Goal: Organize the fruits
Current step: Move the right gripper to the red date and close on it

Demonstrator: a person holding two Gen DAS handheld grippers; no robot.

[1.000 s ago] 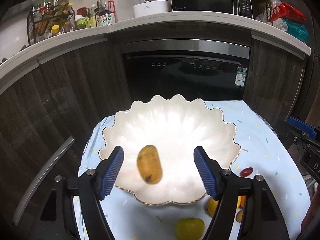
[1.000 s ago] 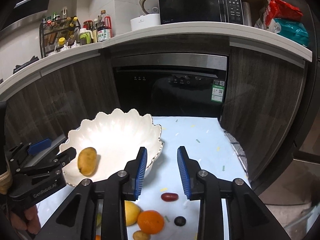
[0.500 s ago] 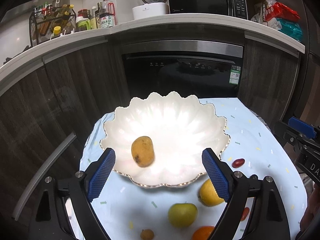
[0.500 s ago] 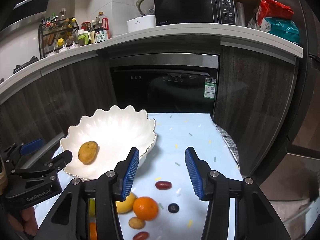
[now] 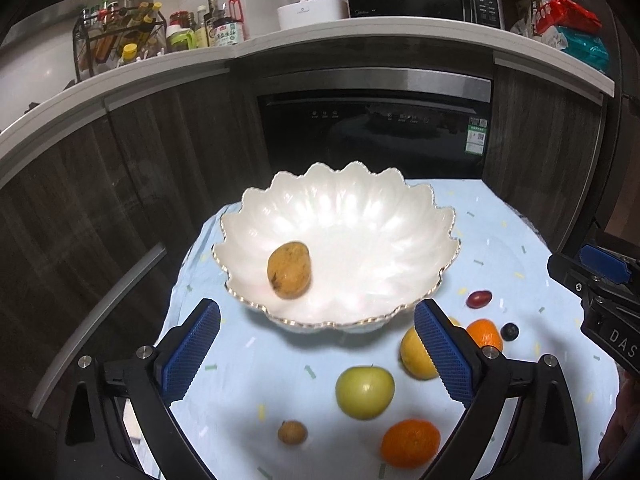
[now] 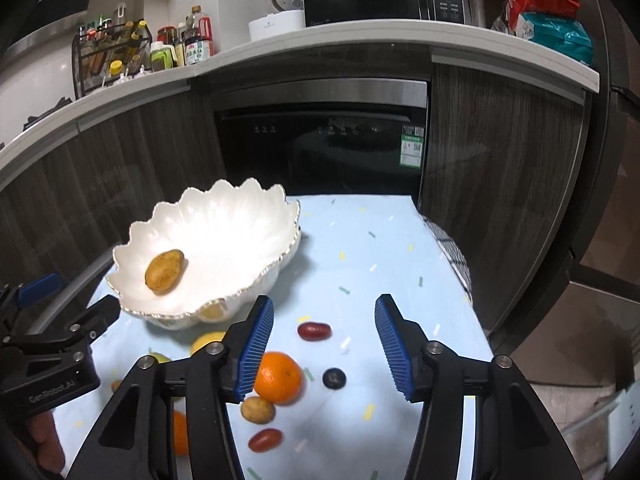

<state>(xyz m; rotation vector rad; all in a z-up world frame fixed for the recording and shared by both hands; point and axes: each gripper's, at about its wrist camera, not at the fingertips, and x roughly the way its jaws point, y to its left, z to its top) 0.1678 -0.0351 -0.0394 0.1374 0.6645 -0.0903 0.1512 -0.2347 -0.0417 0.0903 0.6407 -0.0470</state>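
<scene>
Now: mango [image 5: 289, 269] alone in bowl [image 5: 416, 216]; both hand-held grippers released, empty.

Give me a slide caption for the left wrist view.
Open left gripper behind a white scalloped bowl holding one mango, loose fruit on the tablecloth.

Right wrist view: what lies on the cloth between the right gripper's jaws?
Just a blueberry on the blue cloth, with a red grape farther ahead; the right gripper holds nothing.
</scene>
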